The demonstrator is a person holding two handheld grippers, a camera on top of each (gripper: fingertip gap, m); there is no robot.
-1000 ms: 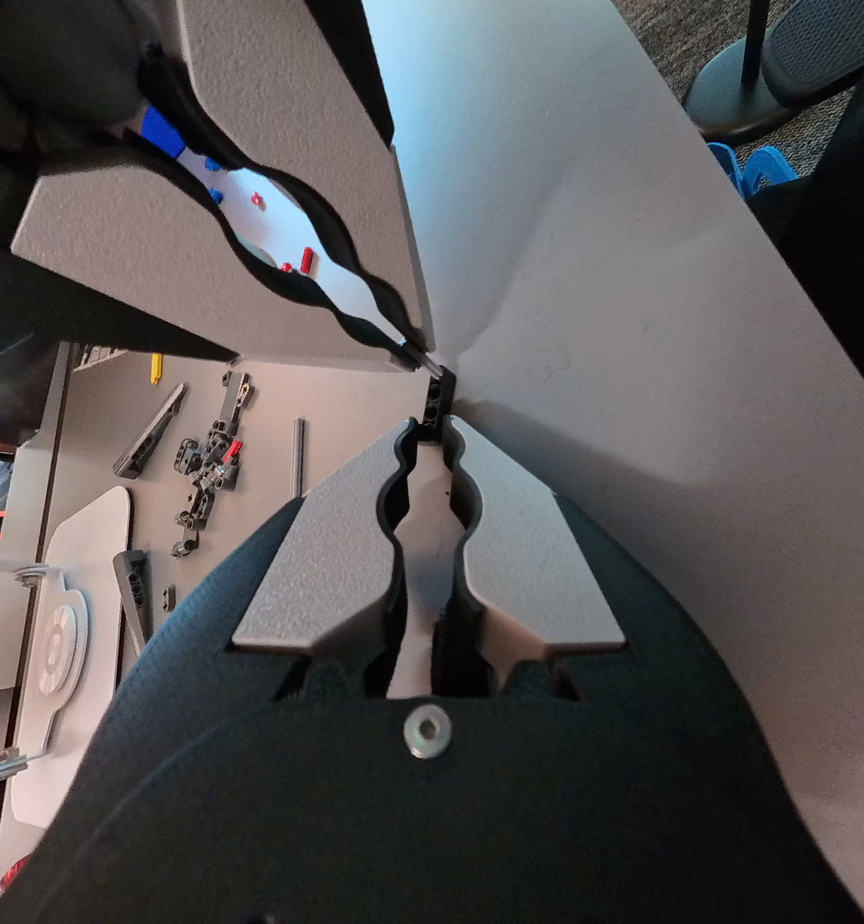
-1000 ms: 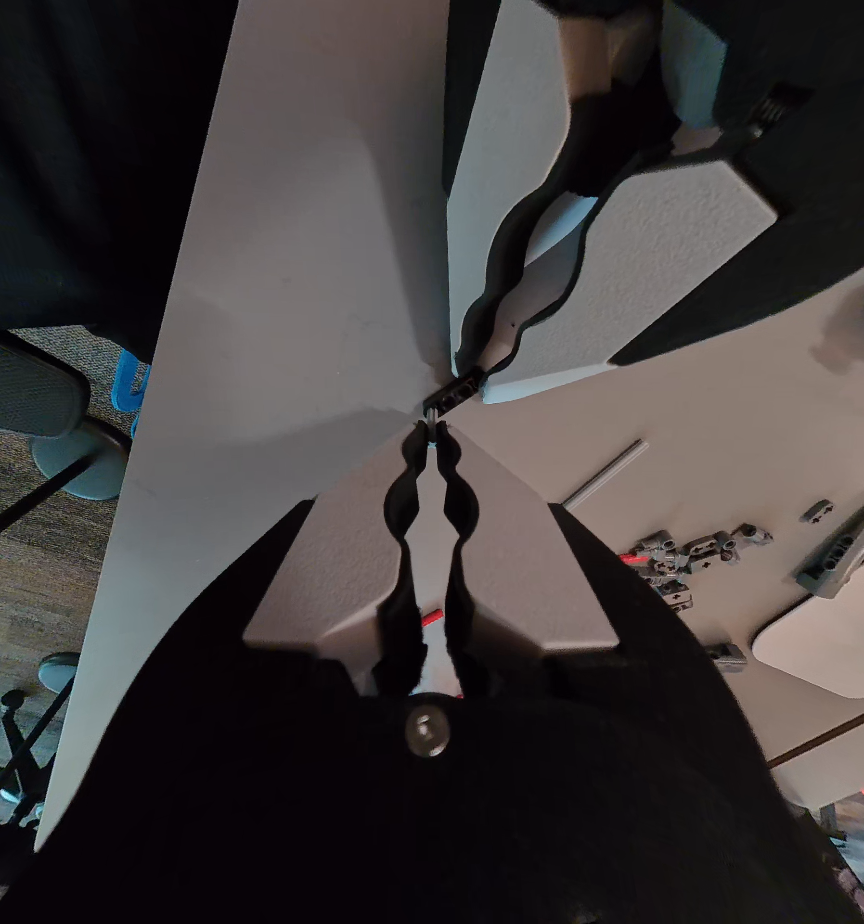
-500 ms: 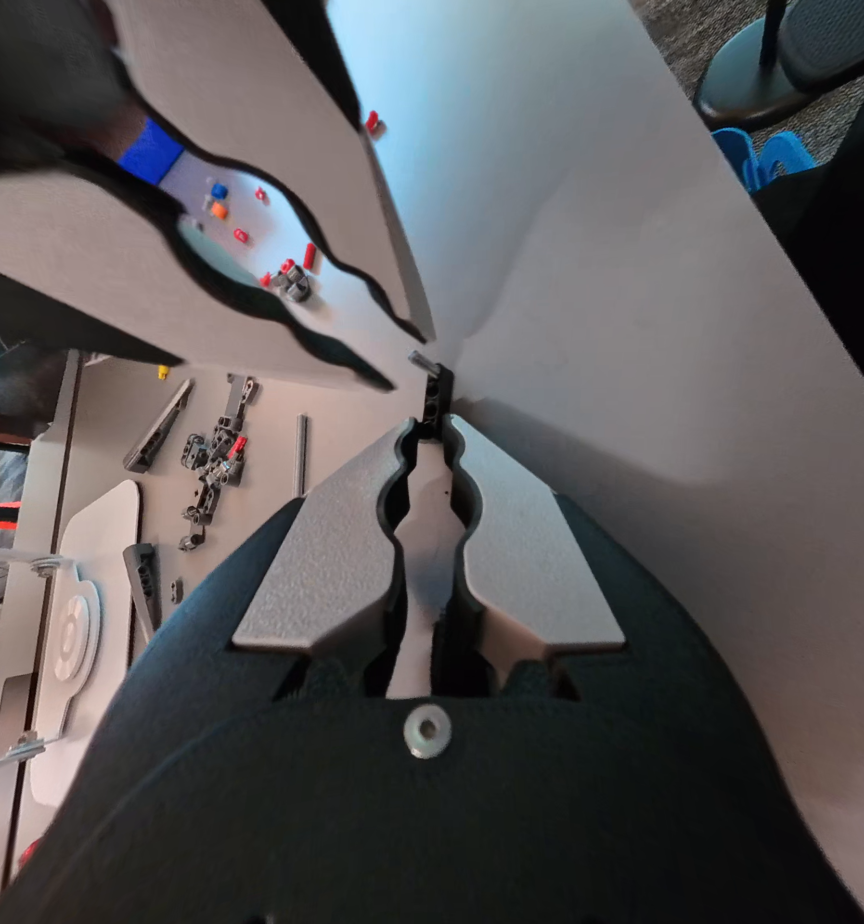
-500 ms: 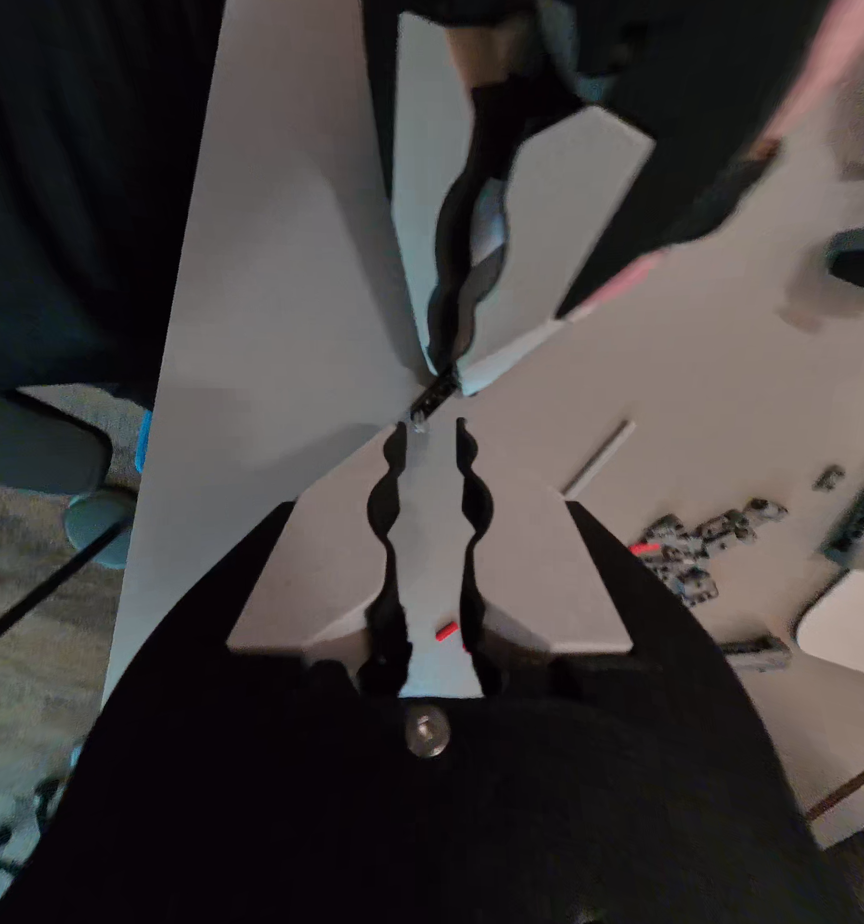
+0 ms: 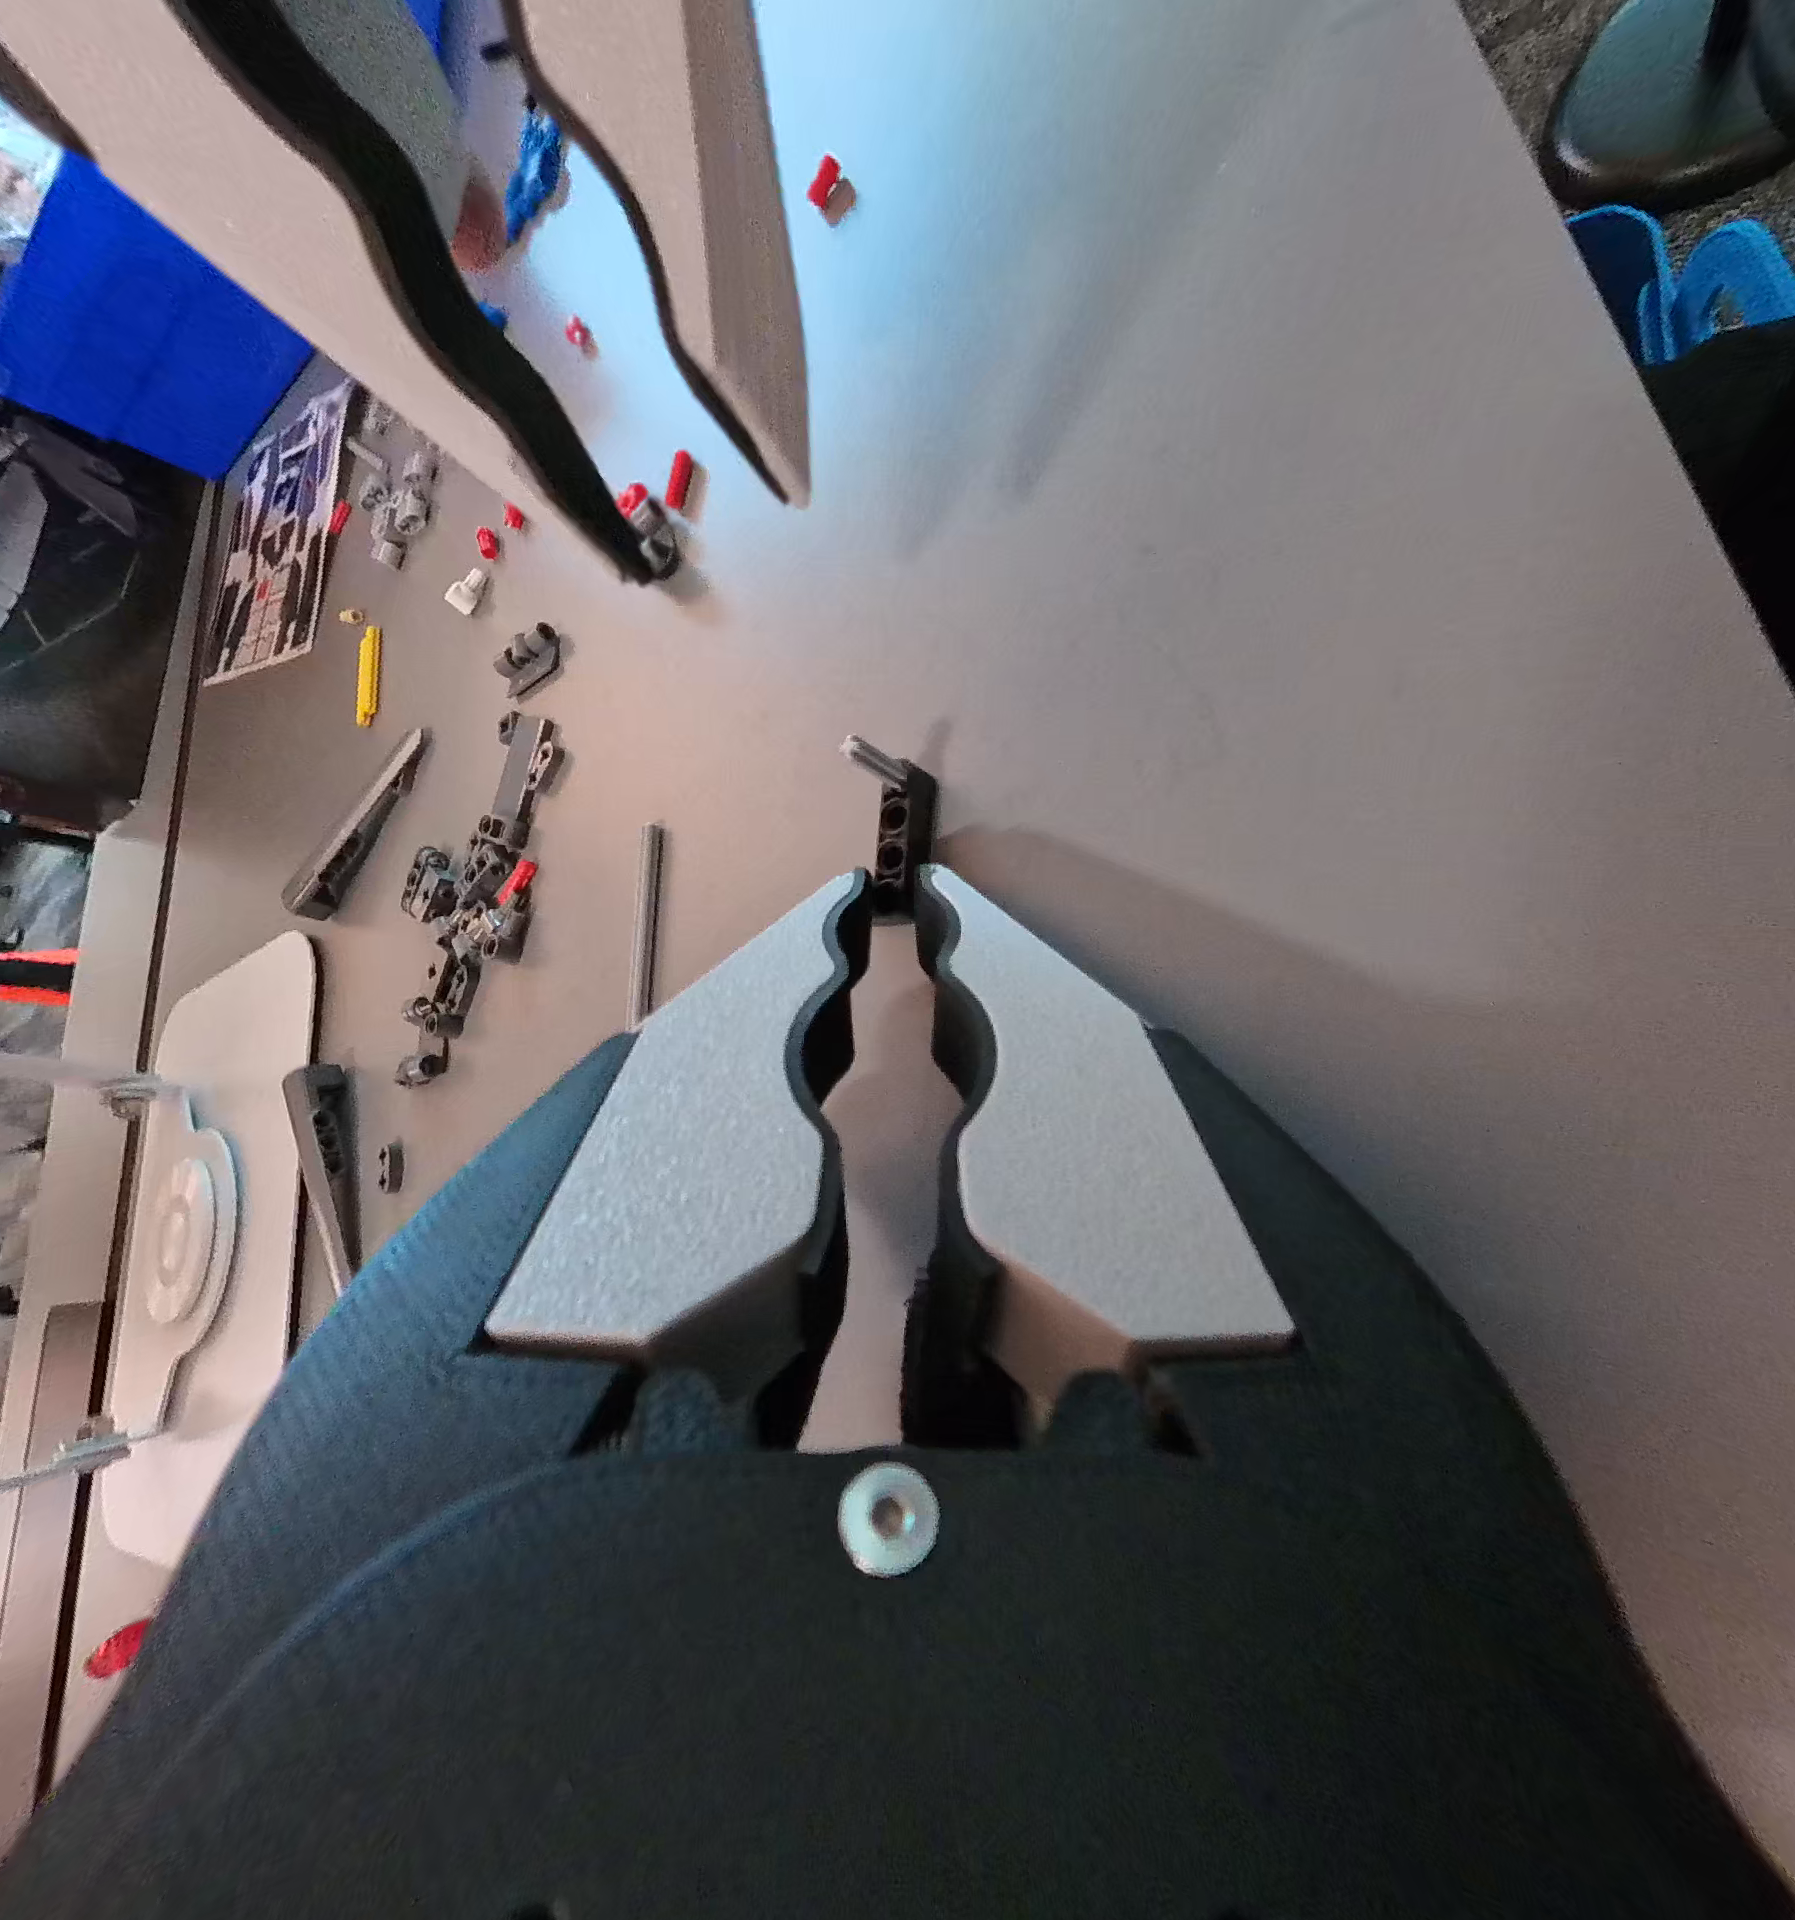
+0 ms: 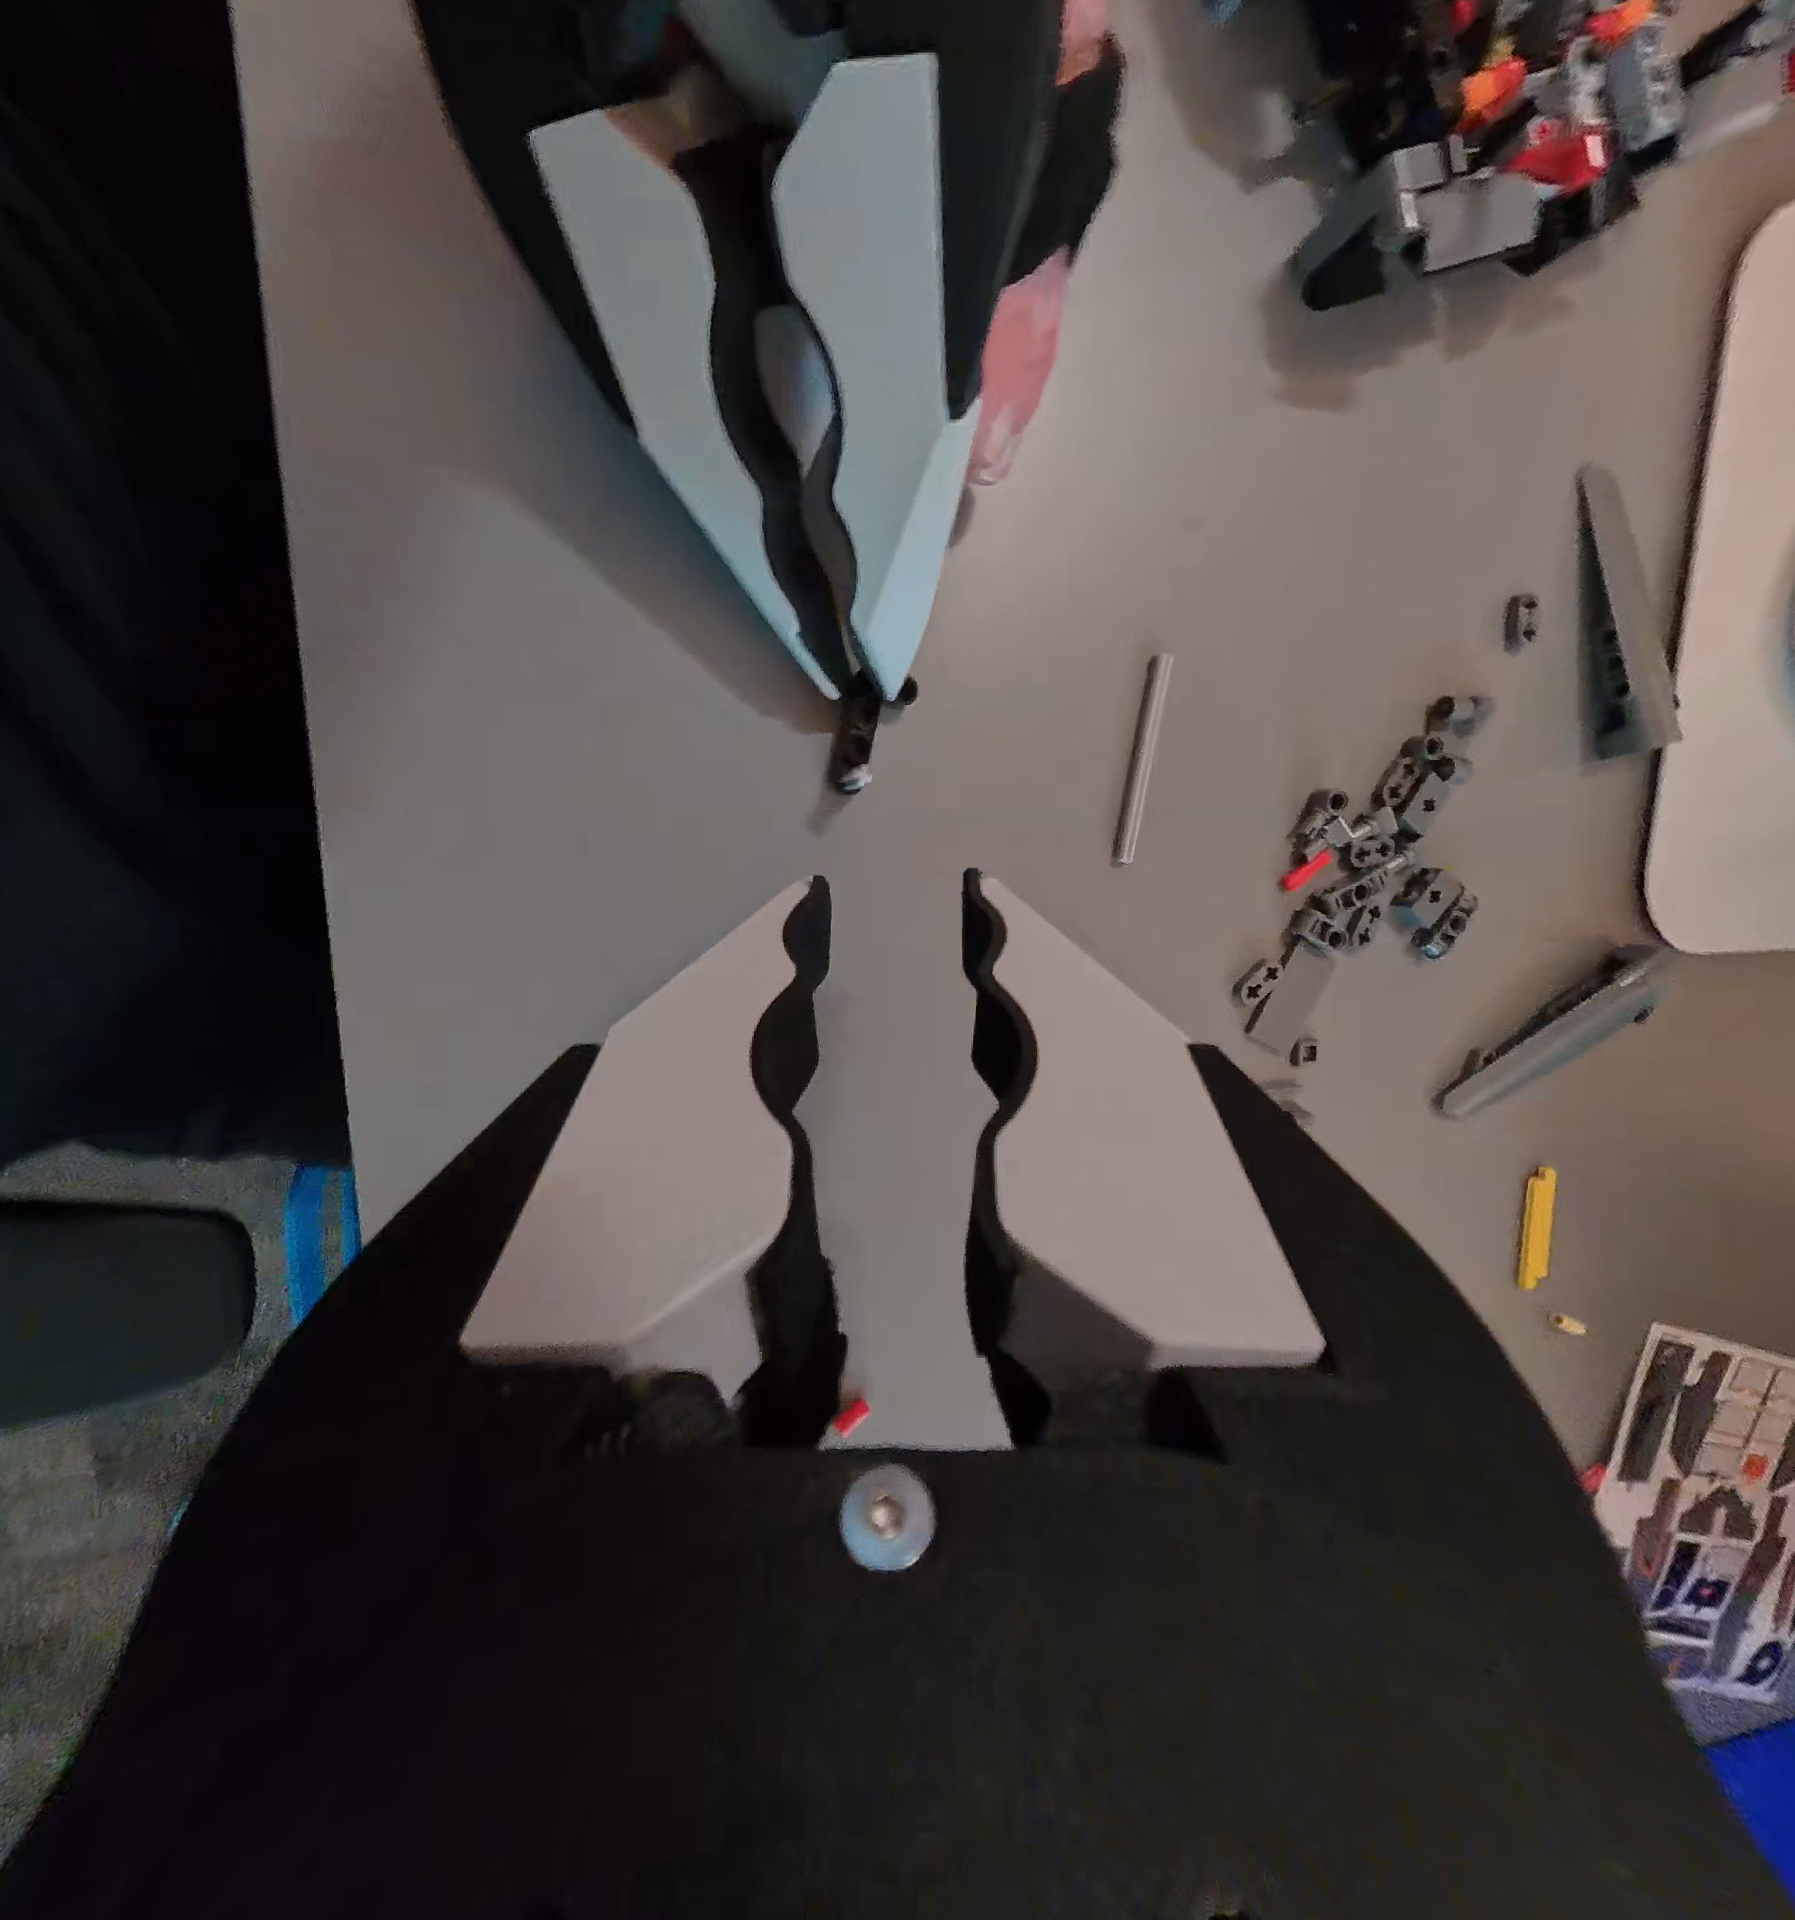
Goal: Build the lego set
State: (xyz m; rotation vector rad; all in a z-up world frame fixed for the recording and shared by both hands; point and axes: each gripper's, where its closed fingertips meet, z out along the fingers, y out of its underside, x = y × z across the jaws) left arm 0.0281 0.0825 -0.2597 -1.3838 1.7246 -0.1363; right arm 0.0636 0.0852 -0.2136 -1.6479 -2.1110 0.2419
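Left claw (image 5: pixel 894 891) is clenched on a small black beam with holes (image 5: pixel 899 821), both pads pressed to its sides; a short grey pin (image 5: pixel 869 752) sticks out of the beam's far end. The beam is held over the grey worktop (image 5: pixel 1288 623). Right claw (image 6: pixel 893 883) is released, nothing between its pads, just short of the beam. A grey rod (image 6: pixel 1140 758) and a cluster of grey building pieces (image 6: pixel 1381 894) lie nearby on the worktop.
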